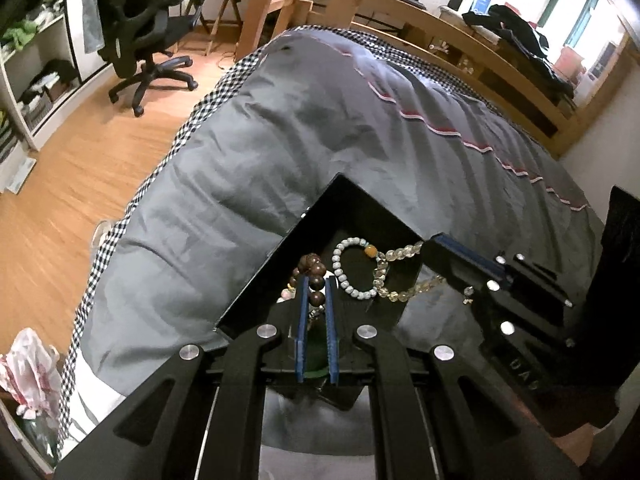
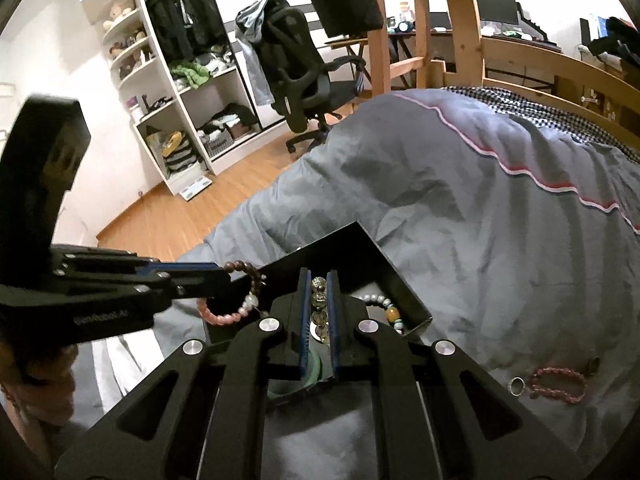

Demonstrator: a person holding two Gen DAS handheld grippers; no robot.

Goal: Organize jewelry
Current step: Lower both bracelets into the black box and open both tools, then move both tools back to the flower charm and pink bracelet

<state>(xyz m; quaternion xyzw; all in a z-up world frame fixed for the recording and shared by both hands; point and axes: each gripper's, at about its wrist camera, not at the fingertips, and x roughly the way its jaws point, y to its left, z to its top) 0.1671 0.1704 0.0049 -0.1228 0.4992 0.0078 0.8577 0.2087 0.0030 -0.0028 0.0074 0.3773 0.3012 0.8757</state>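
Note:
An open black box [image 1: 260,280] lies on the grey bed cover [image 1: 280,140]. My left gripper [image 1: 316,280] is shut on a bracelet of brown and pink beads [image 1: 318,270] over the box's left wall. From the right, my right gripper [image 1: 434,242] is shut on a clear yellowish crystal bracelet [image 1: 380,276] that hangs into the box. In the right wrist view the right gripper [image 2: 319,276] pinches crystal beads [image 2: 320,298], and the left gripper [image 2: 226,272] holds the brown and pink loop [image 2: 224,318]. A pale bead bracelet [image 2: 392,312] and a green bangle [image 2: 316,364] lie inside the box [image 2: 384,264].
On the cover right of the box lie a pink braided bracelet [image 2: 556,384], a small ring [image 2: 516,385] and a dark small piece [image 2: 592,364]. A wooden bed frame [image 1: 460,40] runs along the far side. An office chair [image 1: 148,40] stands on the wood floor at left.

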